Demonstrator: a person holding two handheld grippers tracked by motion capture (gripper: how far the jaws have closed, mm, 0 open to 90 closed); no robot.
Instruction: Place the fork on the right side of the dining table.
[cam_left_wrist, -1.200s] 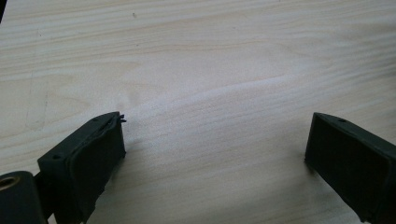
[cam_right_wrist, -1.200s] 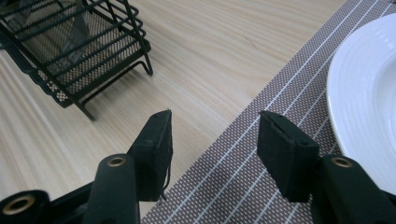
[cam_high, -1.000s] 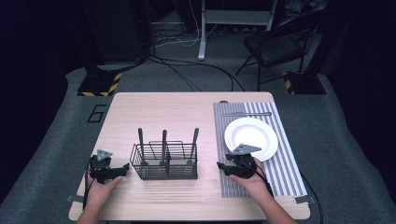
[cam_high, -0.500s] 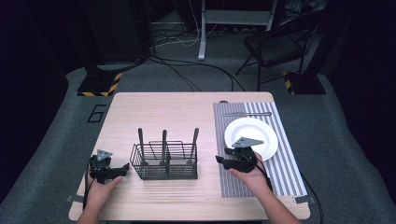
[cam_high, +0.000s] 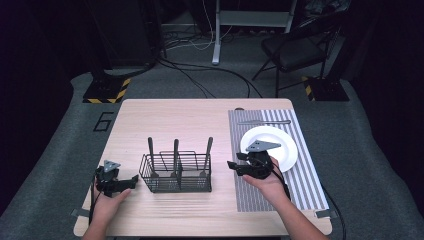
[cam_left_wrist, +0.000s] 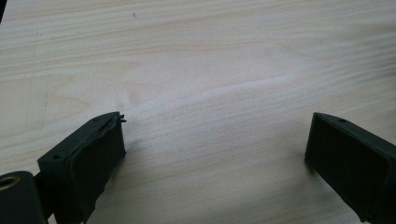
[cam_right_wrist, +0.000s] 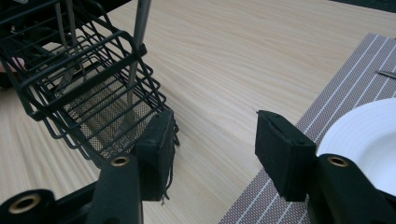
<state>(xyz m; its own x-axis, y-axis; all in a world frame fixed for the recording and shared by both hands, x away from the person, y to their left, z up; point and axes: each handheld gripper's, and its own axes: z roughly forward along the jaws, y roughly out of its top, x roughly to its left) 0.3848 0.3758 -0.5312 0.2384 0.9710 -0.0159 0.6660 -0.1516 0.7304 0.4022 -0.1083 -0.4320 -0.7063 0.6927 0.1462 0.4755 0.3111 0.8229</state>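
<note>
Right gripper (cam_high: 233, 166): I read the jaws parted, nothing between them, held over the placemat's (cam_high: 300, 185) left edge.
Left gripper (cam_high: 134, 179): jaws wide, empty (bare table (cam_left_wrist: 210, 70) beneath).
Wire basket (cam_high: 176, 173): mid-table between my grippers, three utensils (cam_high: 208, 155) upright inside.
Plate (cam_high: 280, 150): on placemat, beside right gripper.

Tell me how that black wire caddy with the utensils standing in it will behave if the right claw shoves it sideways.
The wire caddy looks light, being open mesh, so it would probably slide easily on the smooth wooden table. Its base seems wide and low, so tipping looks unlikely. The three tall utensil handles stand loosely and would likely rattle or lean. The right claw is open beside it, holding nothing.
</note>
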